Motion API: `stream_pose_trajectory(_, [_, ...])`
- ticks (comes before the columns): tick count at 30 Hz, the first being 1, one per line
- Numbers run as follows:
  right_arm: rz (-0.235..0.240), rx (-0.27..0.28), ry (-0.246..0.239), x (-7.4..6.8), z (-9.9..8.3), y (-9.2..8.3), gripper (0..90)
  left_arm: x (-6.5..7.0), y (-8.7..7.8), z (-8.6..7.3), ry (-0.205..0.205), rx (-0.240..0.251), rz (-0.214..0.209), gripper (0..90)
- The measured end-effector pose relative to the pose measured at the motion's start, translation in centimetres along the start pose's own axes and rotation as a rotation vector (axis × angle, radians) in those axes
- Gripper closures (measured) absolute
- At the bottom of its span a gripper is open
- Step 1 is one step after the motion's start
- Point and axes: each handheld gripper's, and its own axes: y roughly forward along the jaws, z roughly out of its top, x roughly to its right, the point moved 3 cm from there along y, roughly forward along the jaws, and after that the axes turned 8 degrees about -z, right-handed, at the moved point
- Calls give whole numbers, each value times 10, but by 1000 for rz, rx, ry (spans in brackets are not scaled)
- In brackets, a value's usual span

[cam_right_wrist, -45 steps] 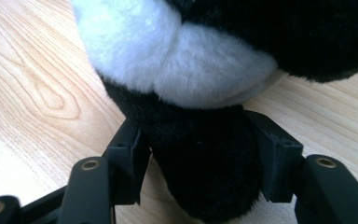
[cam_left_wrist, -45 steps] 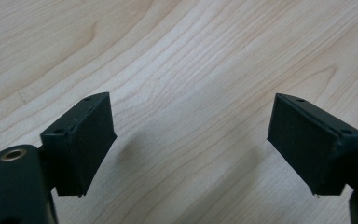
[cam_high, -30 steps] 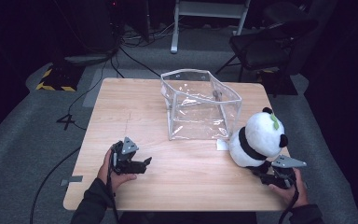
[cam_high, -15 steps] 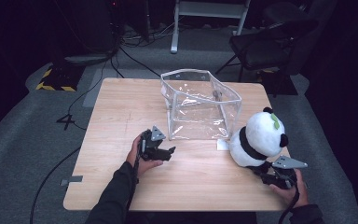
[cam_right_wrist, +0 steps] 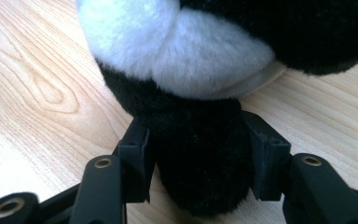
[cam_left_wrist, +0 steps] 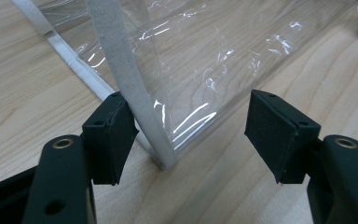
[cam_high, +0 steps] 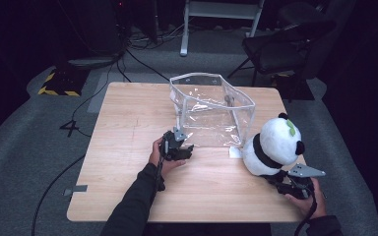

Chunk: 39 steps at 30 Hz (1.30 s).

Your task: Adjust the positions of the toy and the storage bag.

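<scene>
Panda plush (cam_high: 273,146) sat upright on the counter (cam_high: 128,113), just beside the near right corner of the clear plastic bag (cam_high: 211,110), which stood open-topped toward the middle of the far side. The right gripper (cam_right_wrist: 198,156) had its jaws pinching one of the toy's black limbs, pads sunk into the fur on both sides. The left gripper (cam_left_wrist: 191,135) had come up against the bag's near left corner, its jaws just closing but still spread: the white seam strip (cam_left_wrist: 135,107) stood between them, close by one pad, the other pad well clear of the plastic. To my eye the step in hand was steadying the bag before the panda went in. The next move looked to call for the left jaws to finish closing on that seam, without crumpling the thin film, so the mouth stayed open while the right hand lifted the panda over the rim and down inside.
</scene>
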Motion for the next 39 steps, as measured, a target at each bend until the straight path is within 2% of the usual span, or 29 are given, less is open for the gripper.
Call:
stream_pose_trajectory(2, [0,0,-1,0,0,0,502,-4,1,2,-13,-1,40,480])
stream_pose_trajectory(4, [-3,-1,-2,0,0,0,504,-9,1,4,-34,0,40,648])
stream_pose_trajectory(6, [-8,2,-8,-1,0,0,507,-9,2,3,-55,9,31,681])
stream_pose_trajectory(7, [-9,2,-9,-1,0,0,509,-10,0,4,-37,8,44,722])
stream_pose_trajectory(8, [-9,2,-11,-1,0,-1,512,-10,0,4,-37,13,36,785])
stream_pose_trajectory(10, [-10,2,-10,-1,0,-1,514,-11,-3,4,-32,9,24,843])
stream_pose_trajectory(15, [-15,3,-16,0,-1,-3,518,-14,-8,0,-44,10,-10,870])
stream_pose_trajectory(19, [-17,1,-10,1,-3,-4,521,-17,-17,-5,-34,-5,-22,871])
stream_pose_trajectory(21, [-15,0,-10,2,-3,-5,522,-18,-23,-11,-29,-12,-52,871])
stream_pose_trajectory(24, [-17,-3,-11,2,-3,-5,522,-20,-35,-20,-7,-16,-73,871])
stream_pose_trajectory(26, [-16,-5,-8,2,-3,-5,521,-21,-43,-26,20,-19,-75,871])
stream_pose_trajectory(30, [-15,-5,-9,2,-3,-5,520,-22,-59,-35,34,-26,-91,871])
stream_pose_trajectory(31, [-16,-5,-10,2,-3,-5,520,-22,-62,-38,24,-21,-104,871])
stream_pose_trajectory(33, [-16,-5,-9,2,-3,-5,519,-21,-69,-43,31,-22,-114,871])
stream_pose_trajectory(36, [-11,-4,-2,3,-3,-5,517,-20,-79,-52,22,-17,-146,871])
stream_pose_trajectory(39, [-11,-3,-3,3,-3,-5,517,-19,-88,-60,22,-17,-154,871])
